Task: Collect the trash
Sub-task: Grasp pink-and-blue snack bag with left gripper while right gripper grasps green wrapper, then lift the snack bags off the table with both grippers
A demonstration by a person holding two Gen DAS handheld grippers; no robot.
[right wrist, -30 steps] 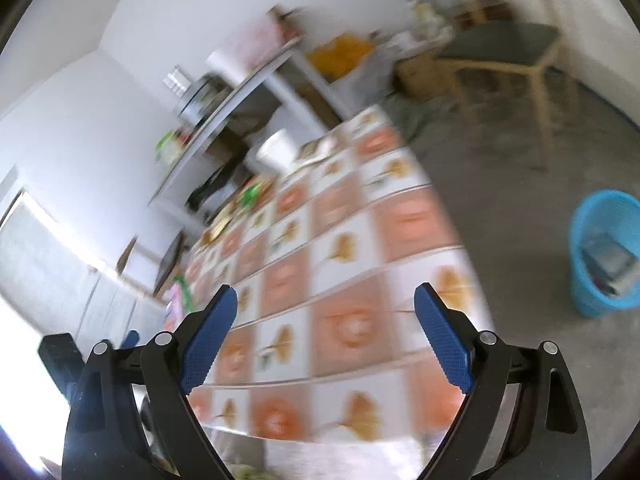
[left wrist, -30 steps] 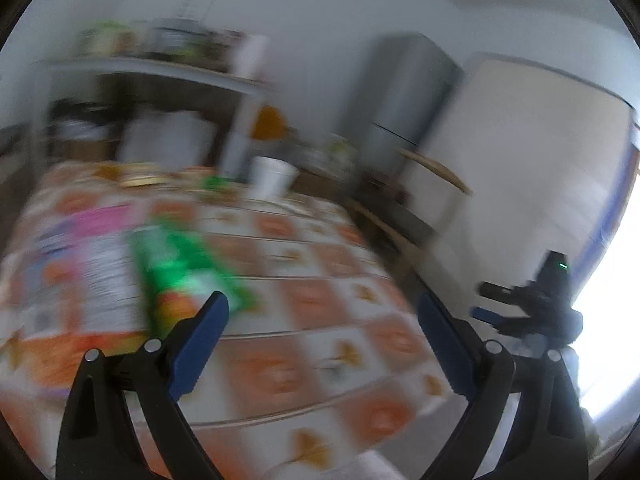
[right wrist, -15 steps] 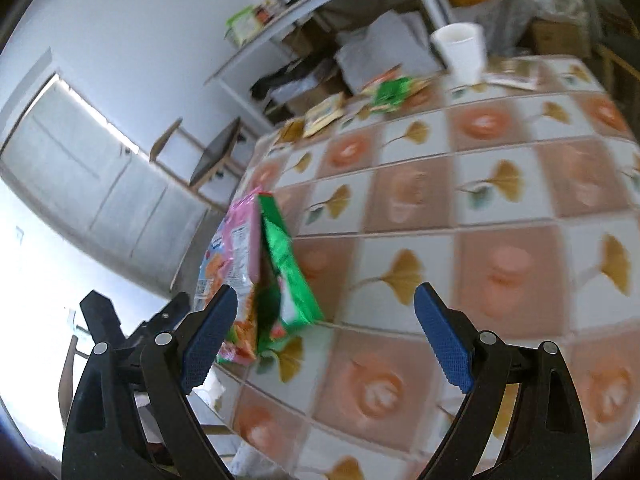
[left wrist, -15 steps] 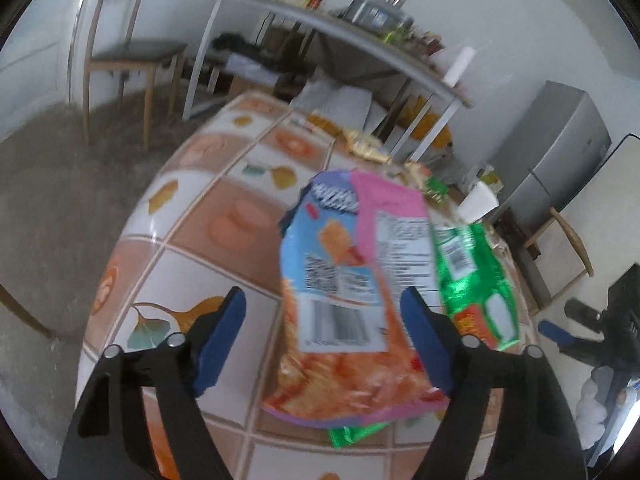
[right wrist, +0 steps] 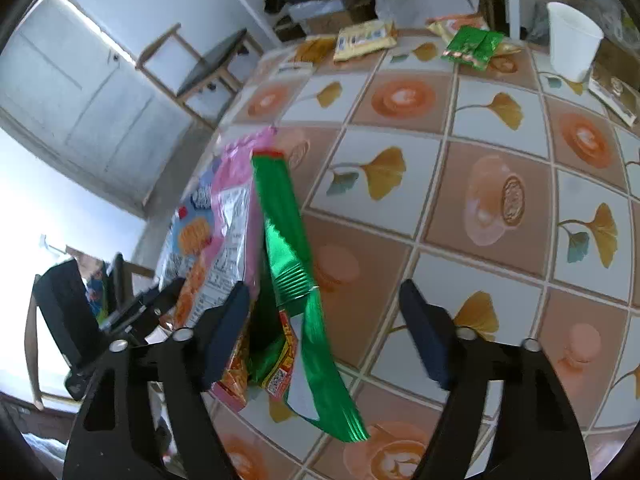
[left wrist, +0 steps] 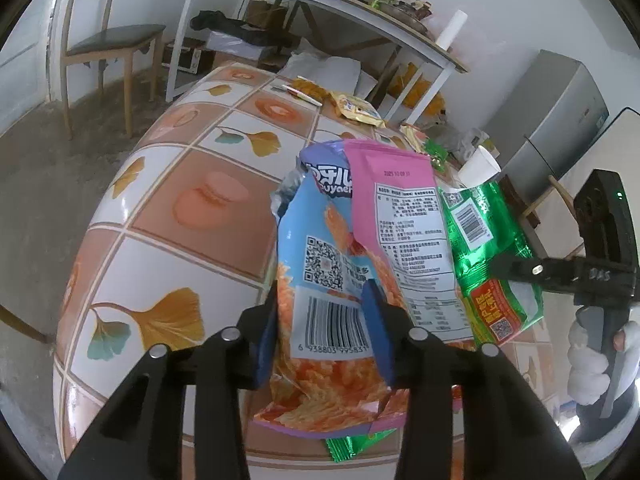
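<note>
Two snack bags lie together at the near edge of the tiled surface [left wrist: 168,208], under both grippers.
The left gripper [left wrist: 324,336] is clamped on the blue-and-pink chip bag [left wrist: 360,248]. The green foil bag [right wrist: 288,256] lies just beside the chip bag, touching it. The right gripper [right wrist: 324,328] hovers with jaws apart over the green foil bag. A white paper cup [right wrist: 572,40] stands well apart from the chip bag, at the surface's far edge, near small wrappers [right wrist: 472,46].

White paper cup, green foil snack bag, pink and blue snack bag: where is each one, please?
White paper cup [right wrist: 573,44], right wrist view, side wall.
Green foil snack bag [right wrist: 286,240], right wrist view, middle.
Pink and blue snack bag [left wrist: 340,240], left wrist view, printed face.
</note>
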